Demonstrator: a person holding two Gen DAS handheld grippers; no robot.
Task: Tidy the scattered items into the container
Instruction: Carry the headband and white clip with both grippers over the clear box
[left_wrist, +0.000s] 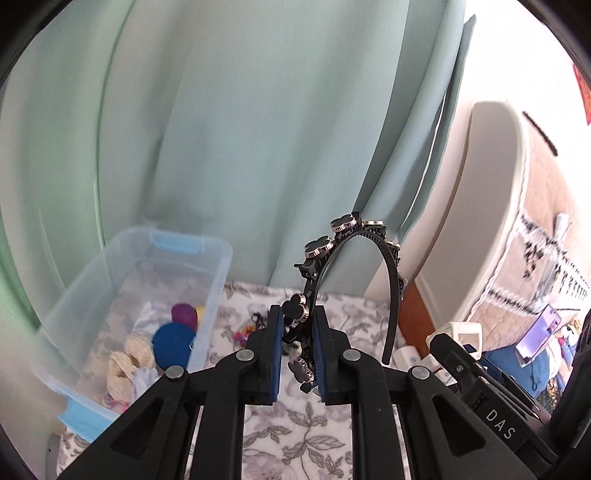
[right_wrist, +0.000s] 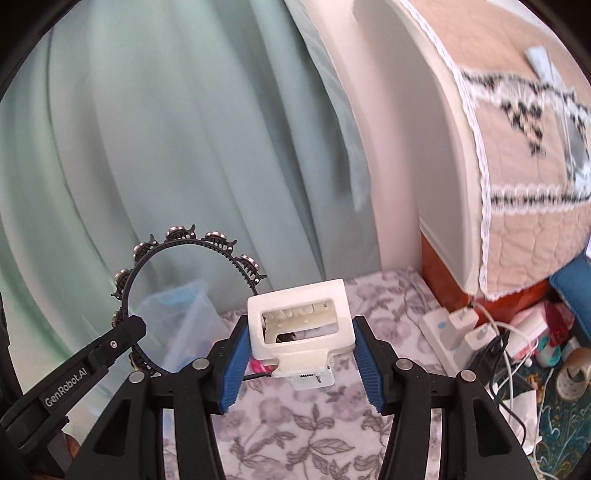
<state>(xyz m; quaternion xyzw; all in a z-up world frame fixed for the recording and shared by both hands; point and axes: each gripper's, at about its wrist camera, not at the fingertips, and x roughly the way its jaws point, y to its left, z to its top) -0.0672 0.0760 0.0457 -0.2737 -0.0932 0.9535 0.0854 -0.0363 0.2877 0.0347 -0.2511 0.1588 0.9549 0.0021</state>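
— Jaws first: our left gripper (left_wrist: 297, 354) is clamped narrow on the headband (left_wrist: 373, 236), whose arc rises above the pads.

— And our right gripper (right_wrist: 301, 363) holds the white clip (right_wrist: 299, 325), pads on both its sides.

— We see the bin (left_wrist: 207, 295) left of the headband, on the floral cloth (left_wrist: 295, 435), curtain (left_wrist: 258, 129) behind.

— Open cloth lies between us and its rim.

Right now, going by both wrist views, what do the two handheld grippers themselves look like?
Both share one build: black plastic linkage arms with round silver pivot pins, ending in ribbed blue finger pads. The left gripper reads "GenRobot.AI" in white along its side in the right wrist view; the right gripper reads "DAS" in the left. No sleeve or cable on them shows.
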